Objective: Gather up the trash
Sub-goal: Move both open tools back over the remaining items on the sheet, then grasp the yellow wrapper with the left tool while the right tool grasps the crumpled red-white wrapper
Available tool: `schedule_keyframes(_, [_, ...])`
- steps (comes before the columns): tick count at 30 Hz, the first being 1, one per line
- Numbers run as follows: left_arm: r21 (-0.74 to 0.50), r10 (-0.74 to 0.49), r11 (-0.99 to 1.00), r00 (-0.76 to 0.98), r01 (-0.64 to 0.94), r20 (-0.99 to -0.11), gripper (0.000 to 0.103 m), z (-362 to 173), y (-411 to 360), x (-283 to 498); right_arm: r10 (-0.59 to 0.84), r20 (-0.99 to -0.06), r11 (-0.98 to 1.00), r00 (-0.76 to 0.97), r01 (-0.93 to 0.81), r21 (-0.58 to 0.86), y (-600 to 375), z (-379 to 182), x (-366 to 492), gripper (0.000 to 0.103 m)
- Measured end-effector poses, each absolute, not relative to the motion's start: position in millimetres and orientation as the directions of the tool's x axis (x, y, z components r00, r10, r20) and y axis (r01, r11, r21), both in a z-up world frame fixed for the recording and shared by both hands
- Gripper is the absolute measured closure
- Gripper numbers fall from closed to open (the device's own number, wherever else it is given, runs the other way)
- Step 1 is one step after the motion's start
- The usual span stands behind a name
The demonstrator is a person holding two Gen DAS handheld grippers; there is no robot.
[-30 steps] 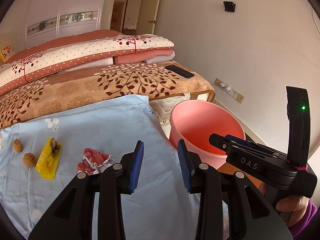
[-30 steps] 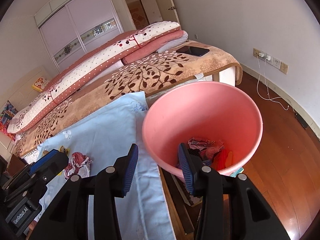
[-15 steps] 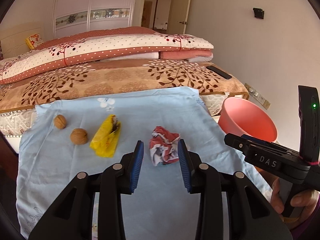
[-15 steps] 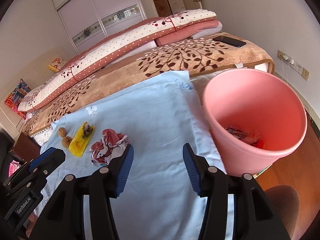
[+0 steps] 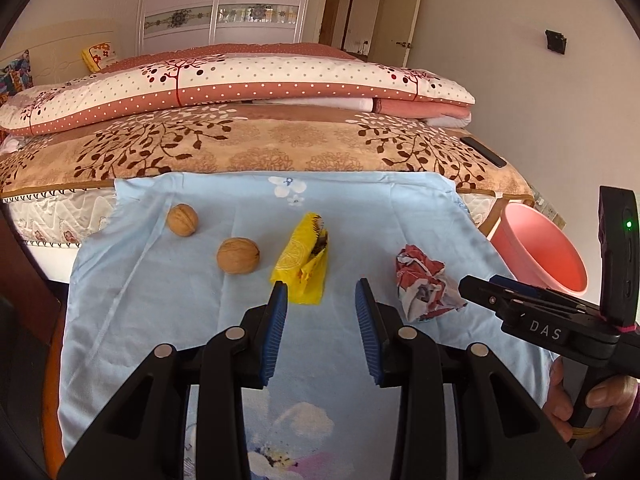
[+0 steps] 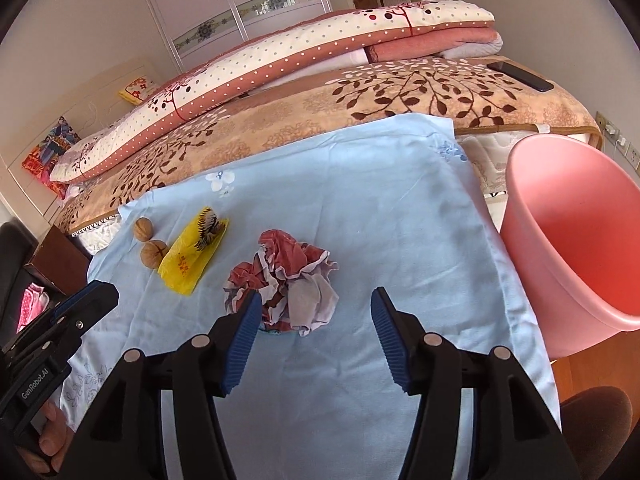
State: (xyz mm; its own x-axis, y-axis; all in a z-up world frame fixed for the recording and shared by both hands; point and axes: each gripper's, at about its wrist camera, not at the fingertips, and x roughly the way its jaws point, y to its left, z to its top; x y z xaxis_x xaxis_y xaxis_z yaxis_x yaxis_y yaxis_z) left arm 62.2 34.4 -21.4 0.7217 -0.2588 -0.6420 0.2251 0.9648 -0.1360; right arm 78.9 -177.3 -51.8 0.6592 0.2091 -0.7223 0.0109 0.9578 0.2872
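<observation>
Wrapper (image 5: pixel 303 258) between walnut (image 5: pixel 238 255) and paper (image 5: pixel 423 283)

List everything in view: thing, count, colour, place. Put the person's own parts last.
crumpled wrapper: 1, red and white, on the cloth just ahead of the right gripper
yellow wrapper: 1, yellow, mid-cloth
walnuts: 2, brown, left of the yellow wrapper
cloth: 1, light blue, floral, spread on the surface before the bed
bucket: 1, pink, off the cloth's right edge
phone: 1, black, on the bed
bed: 1, brown leaf blanket, folded quilts on top
left gripper: 1, black with blue pads, open
right gripper: 1, same, open
</observation>
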Motion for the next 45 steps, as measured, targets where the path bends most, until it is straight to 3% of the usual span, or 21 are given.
schedule_keyframes(20, [-0.143, -0.237, 0.970, 0.628, 0.197, -0.741, 0.068, -64, 40, 136, 0.263, -0.693, 0.948, 0.671, -0.048, 0.313, -174, -52, 85, 0.038])
schedule_keyframes(32, [-0.144, -0.258, 0.963, 0.628, 0.228, -0.734, 0.068, -68, 27, 137, 0.276, -0.723, 0.951, 0.633, -0.072, 0.300, -162, -65, 93, 0.035])
schedule_keyframes(34, [-0.141, -0.266, 0.960, 0.632, 0.241, -0.728, 0.082, -67, 25, 135, 0.278, -0.734, 0.951, 0.620, -0.069, 0.303, -161, -68, 97, 0.035])
schedule_keyframes(37, [-0.146, -0.276, 0.957, 0.638, 0.249, -0.719, 0.093, -65, 24, 131, 0.290, -0.742, 0.947, 0.604, -0.068, 0.315, -160, -73, 102, 0.035])
schedule_keyframes(42, [-0.156, -0.288, 0.954, 0.648, 0.254, -0.705, 0.096, -59, 25, 124, 0.297, -0.744, 0.948, 0.598, -0.088, 0.307, -153, -75, 105, 0.035])
schedule_keyframes(45, [-0.165, -0.293, 0.954, 0.653, 0.251, -0.698, 0.096, -56, 25, 119, 0.308, -0.747, 0.946, 0.589, -0.108, 0.306, -151, -76, 104, 0.049])
